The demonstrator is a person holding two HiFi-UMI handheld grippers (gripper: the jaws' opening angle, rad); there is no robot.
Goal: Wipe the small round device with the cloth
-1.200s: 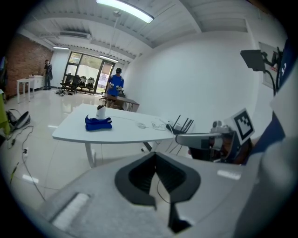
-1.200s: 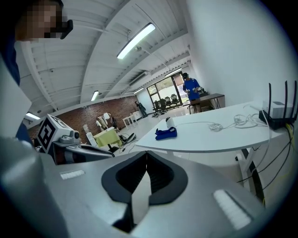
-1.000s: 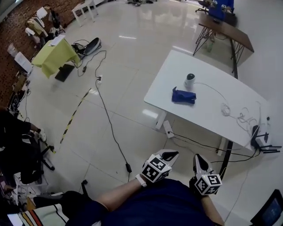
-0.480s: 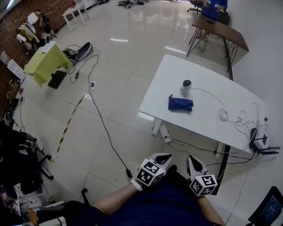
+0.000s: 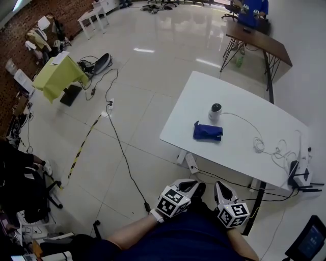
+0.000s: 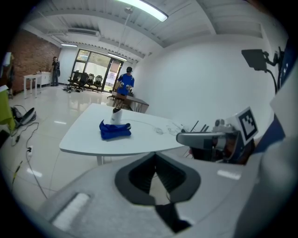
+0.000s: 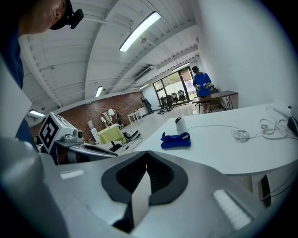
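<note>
Small round white device with a dark domed top (image 5: 216, 110): seen standing upright on the white table with rounded corners (image 5: 239, 153), toward the table's far-left part in the head view. A thin white cable (image 5: 243, 120) is seen running from the device across the tabletop to a loose coil near the right end.

Crumpled dark blue cloth (image 5: 207, 131): noted lying flat on the same tabletop, just beside the device on the side nearer the person. Contact between the two cannot be told. Neither is touched by a gripper.

Left gripper (image 6: 155, 155): jaws are seen closed together, with nothing held between them. It is held low in front of the person's body, over the floor and well apart from the table. It is aimed toward the cloth and device.

Right gripper (image 7: 146, 154): jaws are likewise seen pressed together and empty. It is held just beside the left gripper, off the near edge of the table.

Surroundings: a black adapter with antennas (image 5: 295, 171) is noted at the table's right edge. A long black cable (image 5: 119, 148) is seen trailing across the glossy tiled floor. A stand draped in yellow-green fabric (image 5: 58, 76) is noted far left. A brown desk (image 5: 260, 35) is seen beyond the table, with a person in a blue top (image 5: 253, 7) at it.
</note>
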